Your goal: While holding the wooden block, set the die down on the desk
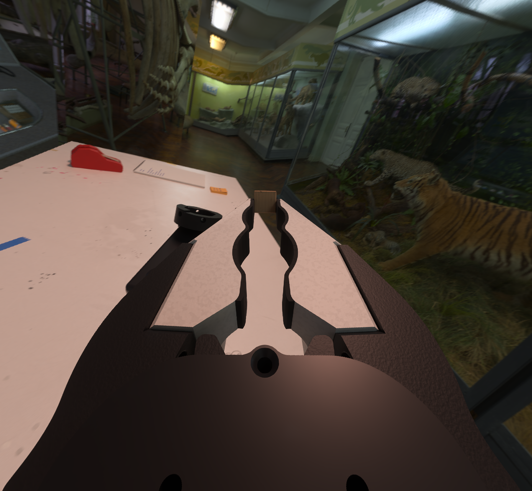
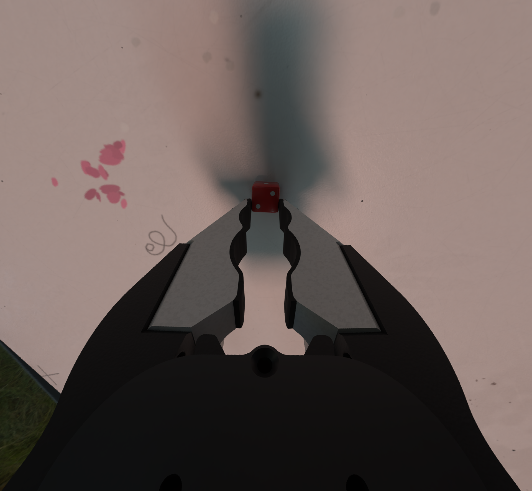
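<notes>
In the left wrist view my left gripper [image 1: 265, 203] is shut on a small wooden block [image 1: 265, 200], held at the fingertips above the right edge of the pale desk [image 1: 72, 232]. In the right wrist view my right gripper [image 2: 265, 203] points down at the desk [image 2: 403, 132] and is shut on a red die [image 2: 265, 196] with white pips. The die sits between the fingertips, close over the desk; its dark shadow lies just beyond it. I cannot tell whether the die touches the surface.
On the desk in the left wrist view lie a red tape dispenser [image 1: 96, 158], a white sheet of paper [image 1: 169, 173], a small orange piece [image 1: 218, 190], a black ring-shaped part [image 1: 197, 216] and blue tape [image 1: 14, 242]. Pink stains [image 2: 106, 173] mark the desk. The desk edge [image 2: 28, 367] is at lower left.
</notes>
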{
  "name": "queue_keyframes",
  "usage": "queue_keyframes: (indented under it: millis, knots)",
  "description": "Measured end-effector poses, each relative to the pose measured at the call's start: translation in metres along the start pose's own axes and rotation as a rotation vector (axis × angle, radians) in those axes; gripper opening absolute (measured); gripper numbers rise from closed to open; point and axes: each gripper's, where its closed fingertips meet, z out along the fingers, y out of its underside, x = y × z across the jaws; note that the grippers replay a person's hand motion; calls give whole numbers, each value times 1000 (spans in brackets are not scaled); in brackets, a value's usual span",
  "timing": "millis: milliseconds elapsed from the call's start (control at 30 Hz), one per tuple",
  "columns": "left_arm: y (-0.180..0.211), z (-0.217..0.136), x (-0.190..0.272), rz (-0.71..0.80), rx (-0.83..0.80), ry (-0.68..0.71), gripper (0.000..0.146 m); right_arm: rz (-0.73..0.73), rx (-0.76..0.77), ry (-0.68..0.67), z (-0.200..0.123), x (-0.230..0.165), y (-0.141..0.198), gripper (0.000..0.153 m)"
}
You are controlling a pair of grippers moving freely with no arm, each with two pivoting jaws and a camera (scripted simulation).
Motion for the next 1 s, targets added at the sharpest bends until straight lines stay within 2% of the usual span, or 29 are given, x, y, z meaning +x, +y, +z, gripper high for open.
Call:
queue_keyframes:
  millis: [100, 167, 200, 267, 367, 433, 467, 533, 633, 700, 767, 833, 1000]
  knots:
    - [-3, 2, 3, -44, 35, 56, 14, -7, 57, -12, -13, -2, -7, 24]
    - [-4, 3, 4, -57, 56, 80, 14, -11, 198, -38, -39, -5, -22, 24]
    - [-5, 4, 3, -59, 63, 78, 14, -36, 315, -45, -60, -9, -34, 24]
    - [-8, 5, -1, -65, 93, 70, 14, -132, 661, -51, -118, -25, -63, 24]
    - [-14, 9, -3, -85, 173, 88, 14, -234, 1195, -169, -210, -64, -88, 24]
    - [-16, 13, -2, -98, 203, 106, 14, -247, 1427, -227, -248, -81, -89, 20]
    - [-14, 15, -2, -110, 199, 112, 14, -253, 1475, -236, -255, -85, -89, 19]
    - [-11, 20, -3, -123, 173, 111, 14, -275, 1448, -215, -253, -86, -88, 20]
    - [2, 23, -10, -97, 76, 41, 14, -337, 1240, -171, -233, -81, -77, 22]
    - [24, 20, -29, -80, -83, -125, 14, -376, 1103, -117, -225, -69, -56, 21]
    - [46, 12, -50, -56, -232, -357, 14, -364, 1018, -79, -226, -55, -29, 21]
    - [69, 9, -61, -48, -334, -504, 14, -309, 995, -47, -236, -40, -6, 20]
    - [160, 32, -63, -117, -692, -570, 14, -252, 995, 28, -255, -26, 25, 20]
